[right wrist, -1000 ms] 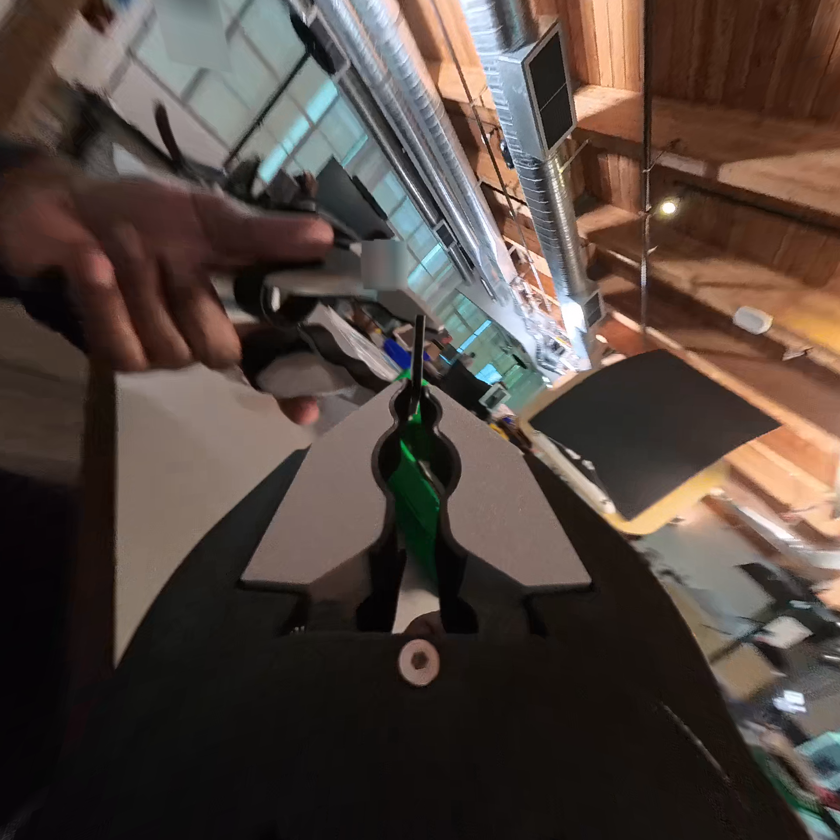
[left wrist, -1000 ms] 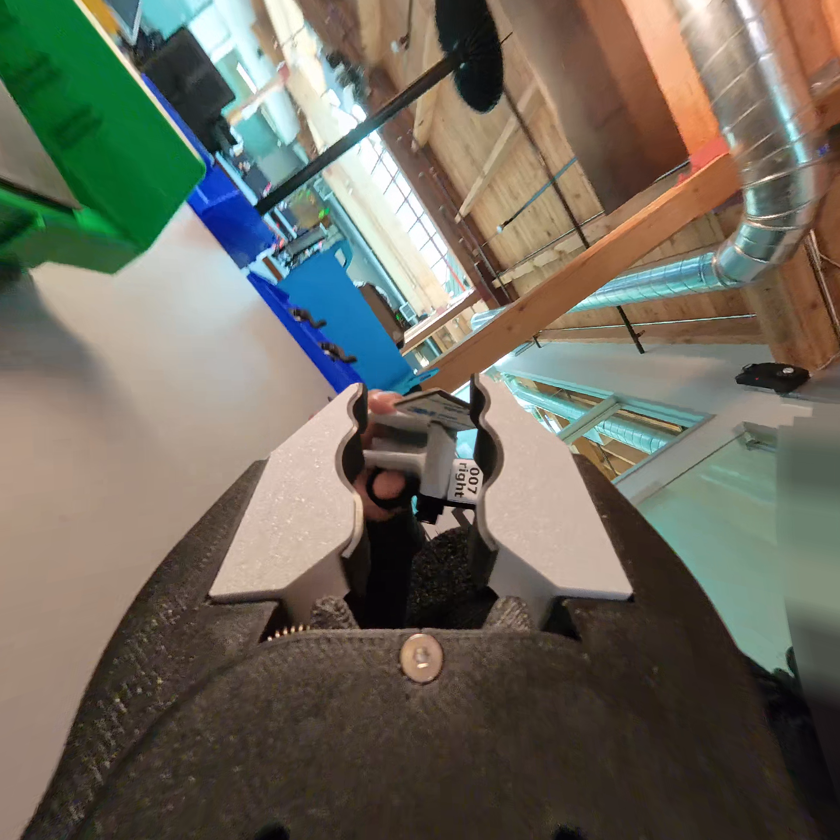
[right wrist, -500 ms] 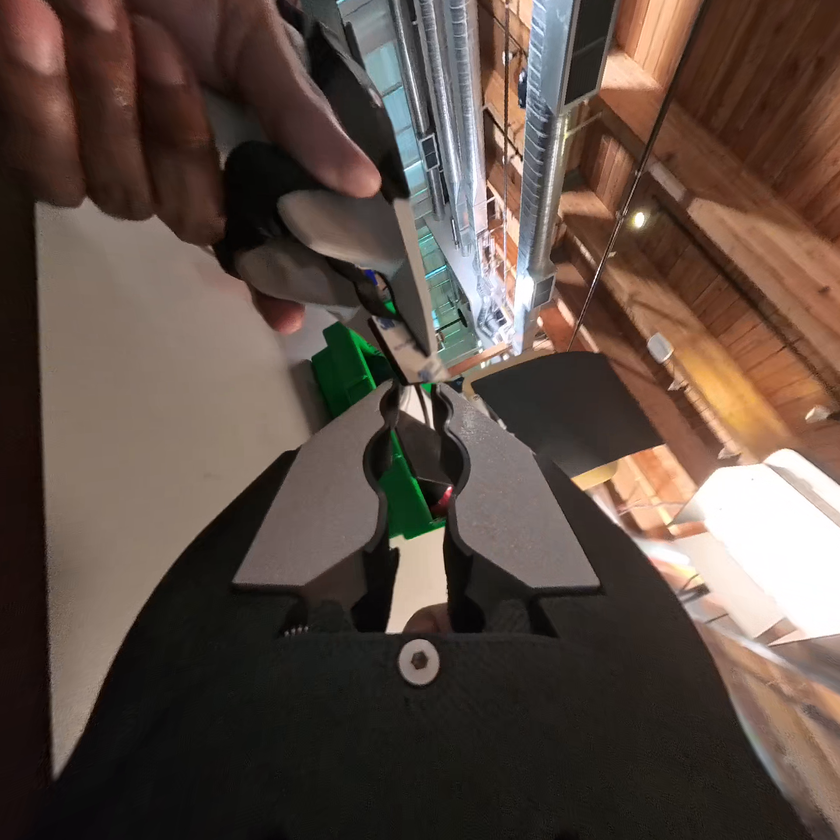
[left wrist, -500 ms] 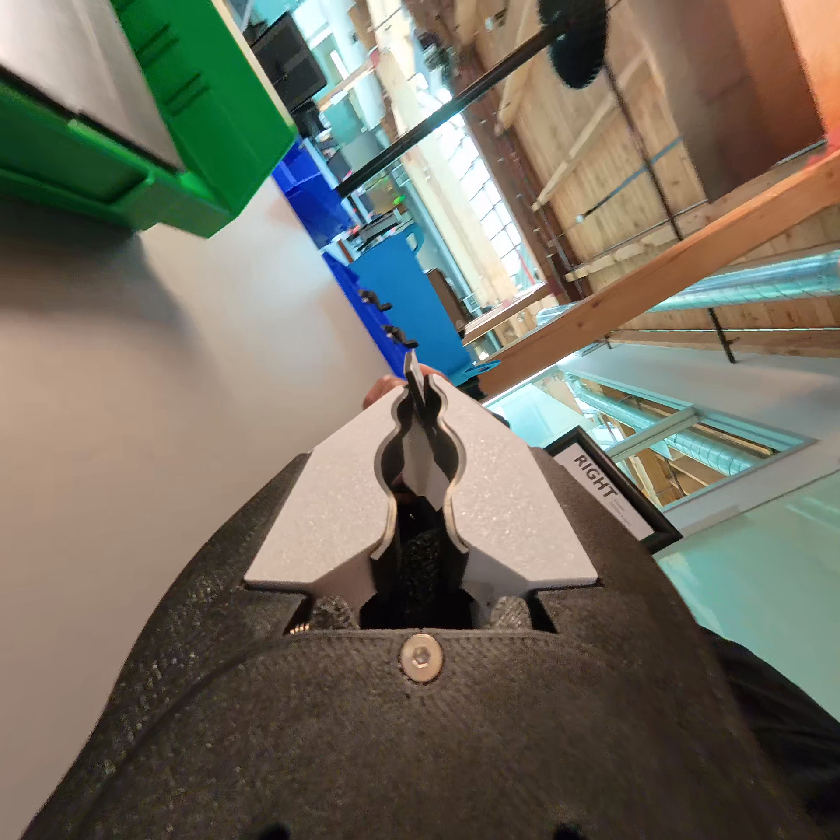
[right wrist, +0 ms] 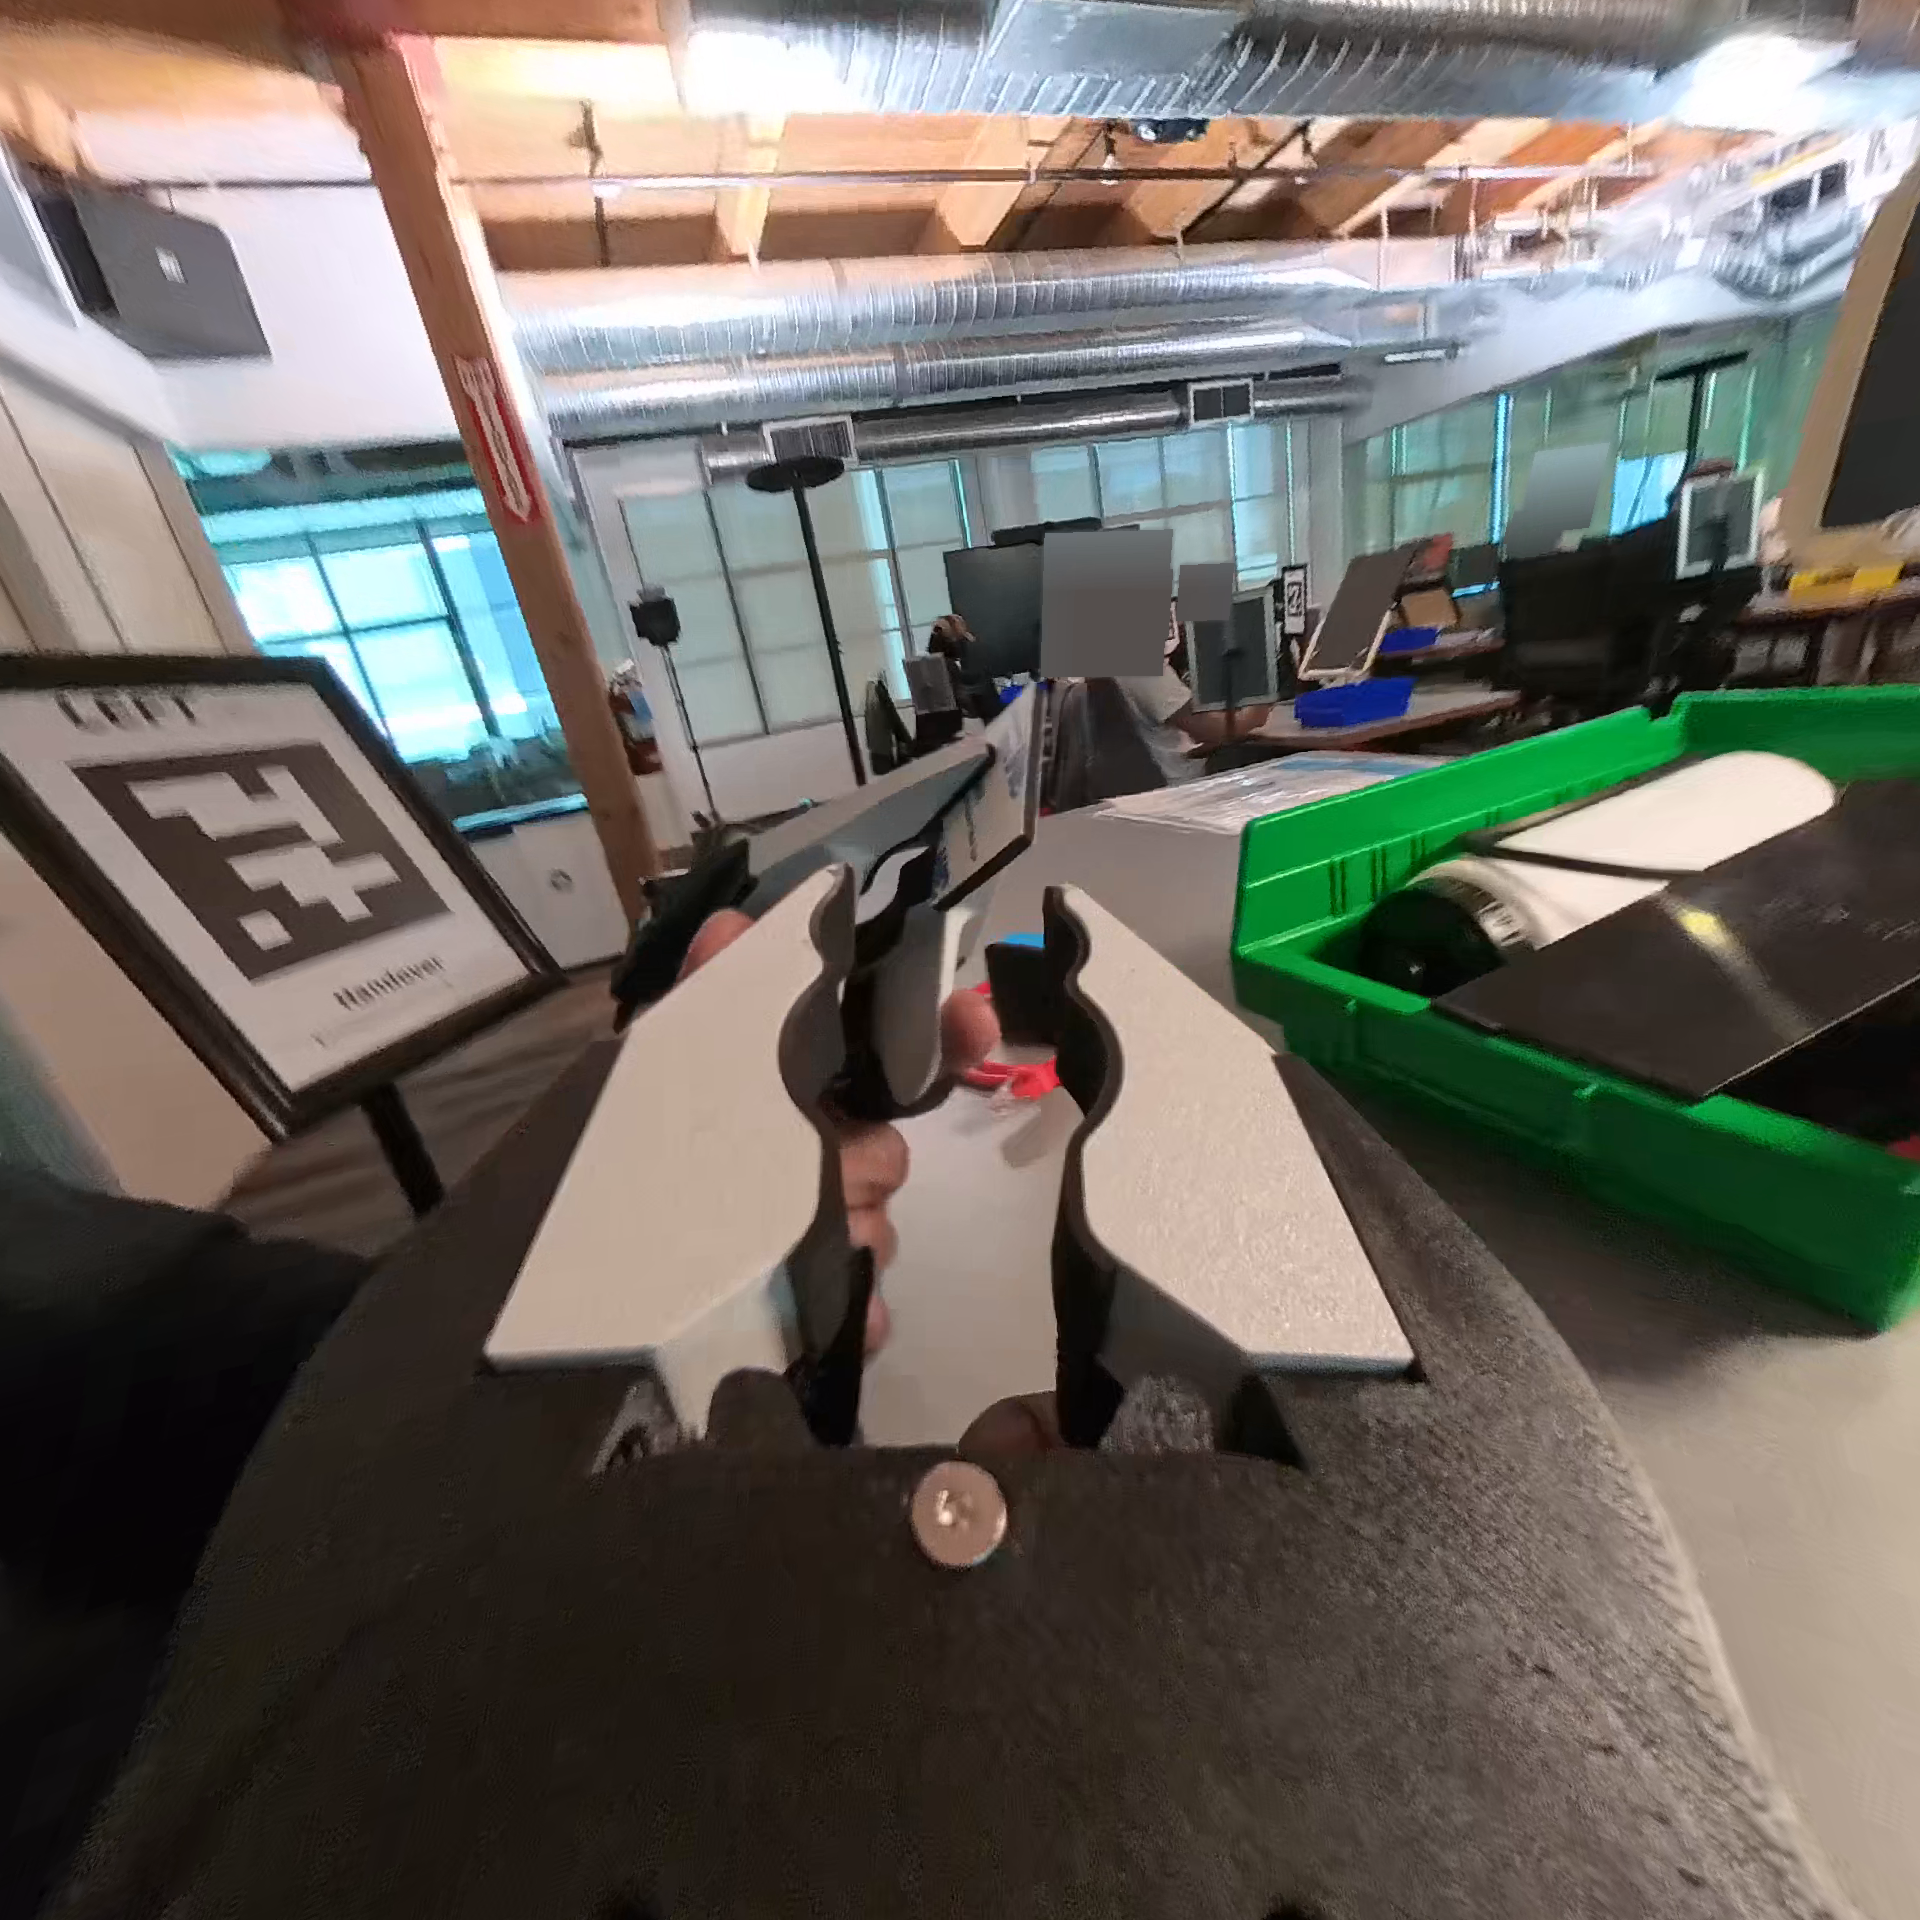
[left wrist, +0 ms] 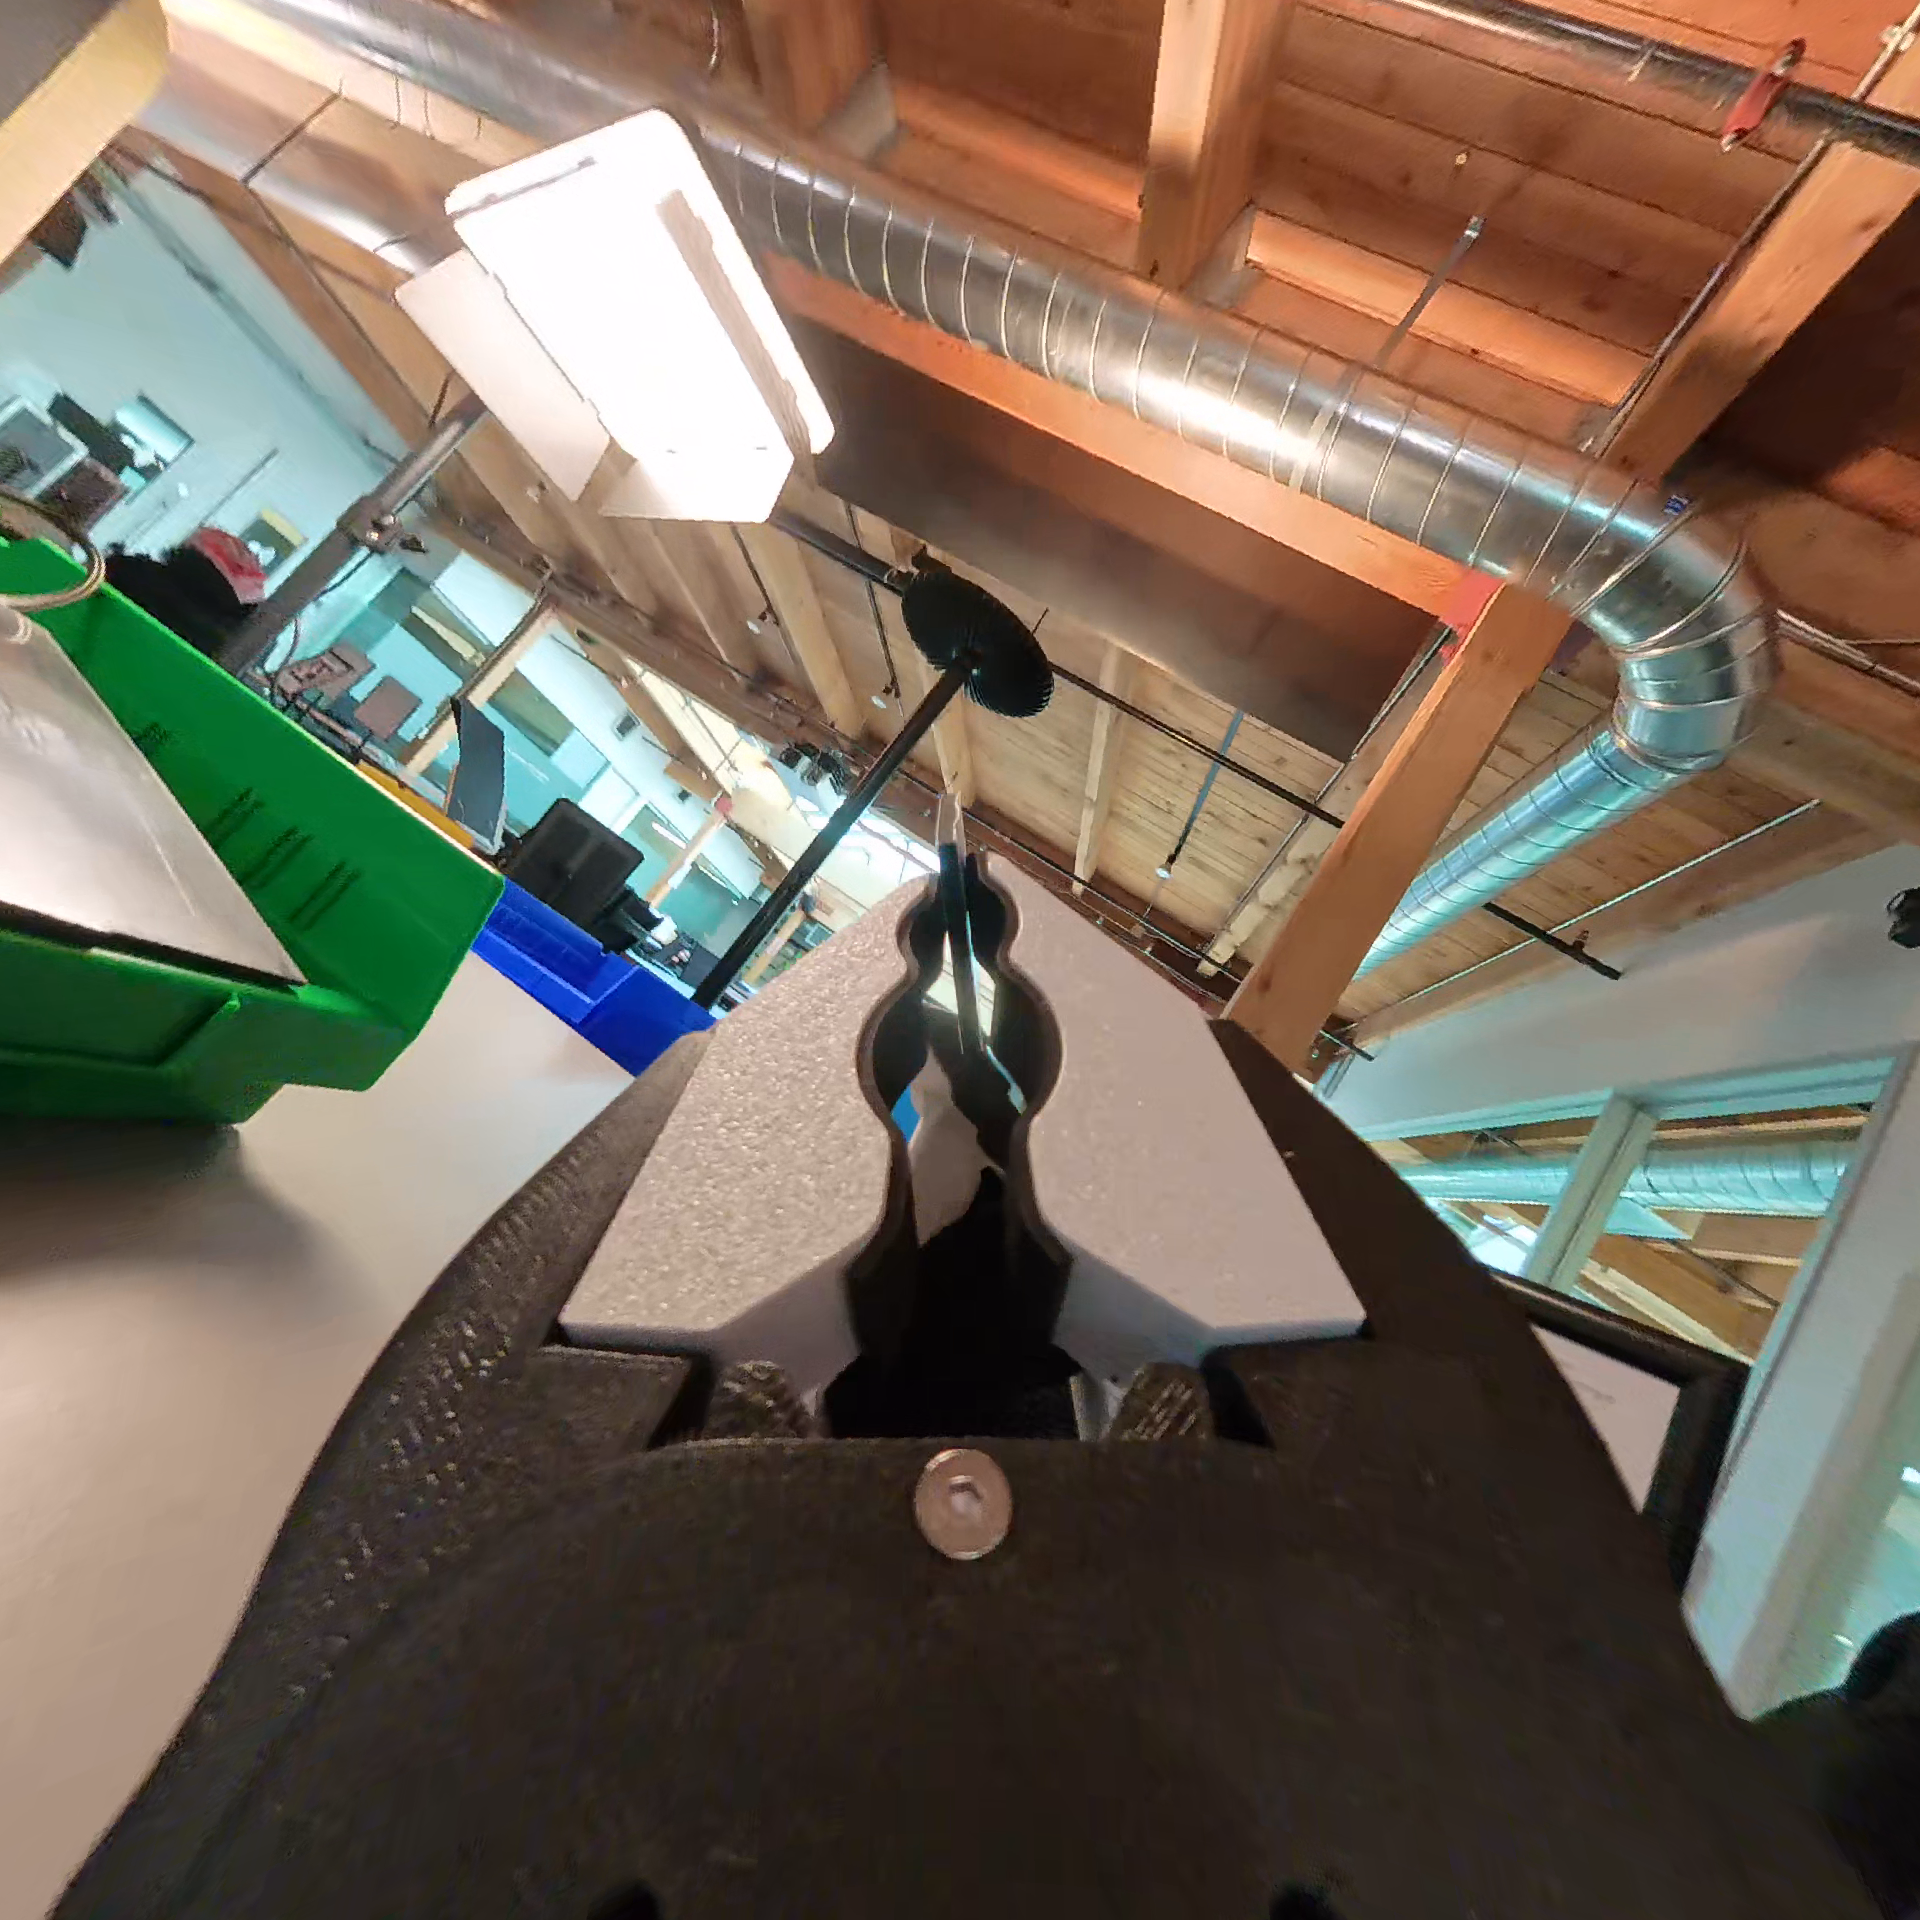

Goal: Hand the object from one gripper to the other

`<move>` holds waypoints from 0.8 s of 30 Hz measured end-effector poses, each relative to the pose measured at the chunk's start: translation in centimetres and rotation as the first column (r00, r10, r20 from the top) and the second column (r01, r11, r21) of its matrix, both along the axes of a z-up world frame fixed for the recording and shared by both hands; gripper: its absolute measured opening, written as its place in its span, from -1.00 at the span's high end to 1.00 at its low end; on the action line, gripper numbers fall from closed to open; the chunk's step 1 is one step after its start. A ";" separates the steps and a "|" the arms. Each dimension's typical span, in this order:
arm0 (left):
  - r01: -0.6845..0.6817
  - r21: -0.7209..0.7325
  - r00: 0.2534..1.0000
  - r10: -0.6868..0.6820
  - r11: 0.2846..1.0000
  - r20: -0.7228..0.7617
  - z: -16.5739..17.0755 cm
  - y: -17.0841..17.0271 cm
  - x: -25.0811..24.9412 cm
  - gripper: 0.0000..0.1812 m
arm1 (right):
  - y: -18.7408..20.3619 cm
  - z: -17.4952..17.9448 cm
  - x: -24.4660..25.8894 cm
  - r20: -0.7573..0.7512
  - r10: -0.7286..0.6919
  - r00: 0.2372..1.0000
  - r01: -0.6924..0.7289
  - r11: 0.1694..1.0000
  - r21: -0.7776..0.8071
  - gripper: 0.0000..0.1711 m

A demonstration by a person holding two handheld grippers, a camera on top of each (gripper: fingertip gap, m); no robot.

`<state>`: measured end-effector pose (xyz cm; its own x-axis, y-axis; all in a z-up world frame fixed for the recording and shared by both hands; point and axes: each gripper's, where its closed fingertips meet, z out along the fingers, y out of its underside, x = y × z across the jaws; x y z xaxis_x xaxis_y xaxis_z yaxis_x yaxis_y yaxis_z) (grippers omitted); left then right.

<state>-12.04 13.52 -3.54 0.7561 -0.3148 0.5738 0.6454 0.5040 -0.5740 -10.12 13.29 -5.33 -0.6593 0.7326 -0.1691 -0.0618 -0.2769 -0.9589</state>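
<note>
The left gripper (left wrist: pixel 961 883) tilts upward, its jaws nearly closed with only a thin gap at the tips. The right gripper (right wrist: pixel 951 904) sits level with jaws spread wide. A hand (right wrist: pixel 883 1164) shows between its fingers, toward the left one.

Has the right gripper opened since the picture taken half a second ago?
Yes. The right gripper now stands open with nothing between its jaws, and the green bin sits to its right instead of behind its tips.

Each gripper has a coarse black textured body with one silver hex screw (left wrist: pixel 962 1503) at its centre. The left gripper (left wrist: pixel 961 894) and right gripper (right wrist: pixel 951 914) carry pale grey, grainy fingers (right wrist: pixel 686 1153) with wavy black-edged inner faces
</note>
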 end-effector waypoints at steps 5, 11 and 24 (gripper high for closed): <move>0.002 0.009 0.999 -0.001 1.000 -0.041 0.1 0.4 1.3 0.95 | -0.1 0.2 -0.4 0.042 0.014 0.999 -0.008 0.990 -0.140 0.87; 0.032 -0.103 0.999 -0.036 0.994 -0.031 -0.9 1.5 1.4 0.71 | 1.8 0.9 0.0 -0.101 -0.122 0.987 0.119 0.992 -0.029 0.94; 0.359 -0.302 0.910 -0.260 0.883 0.322 -2.7 2.2 1.4 0.59 | 1.9 -1.3 2.0 -0.687 -0.080 0.723 0.631 0.480 0.609 0.94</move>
